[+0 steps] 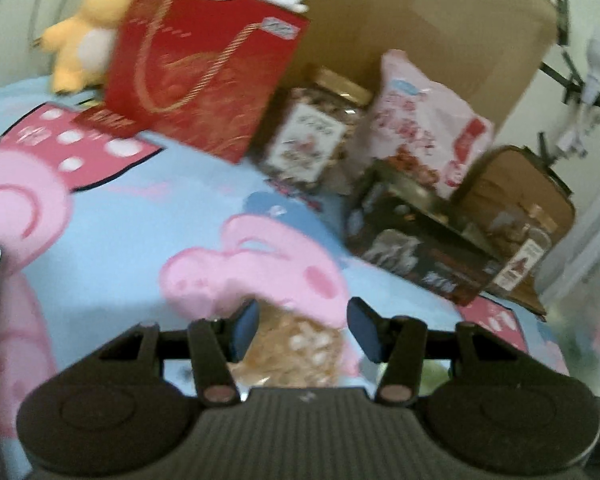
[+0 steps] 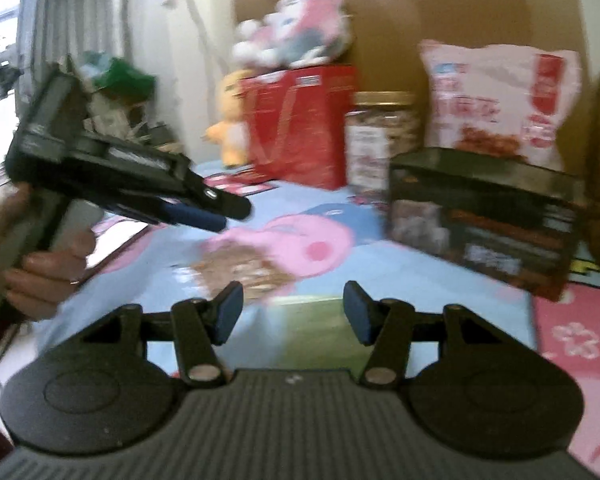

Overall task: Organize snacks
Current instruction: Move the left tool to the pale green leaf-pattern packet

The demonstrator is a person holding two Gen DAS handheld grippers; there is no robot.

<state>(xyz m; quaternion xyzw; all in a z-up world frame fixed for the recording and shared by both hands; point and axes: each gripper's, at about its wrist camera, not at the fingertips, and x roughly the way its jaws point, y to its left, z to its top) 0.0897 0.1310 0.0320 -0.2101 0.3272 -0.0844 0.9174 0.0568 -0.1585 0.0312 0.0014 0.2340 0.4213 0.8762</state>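
Between both wide-open, empty tools, bare cartoon blanket; snacks along the far cardboard edge.

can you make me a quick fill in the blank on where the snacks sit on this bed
The gold-lidded clear jar stands between the red gift box and the ____ snack bag.
The dark rectangular box sits in ____ of that bag.
Both the left gripper and right gripper are ____.

Missing: pink; front; open
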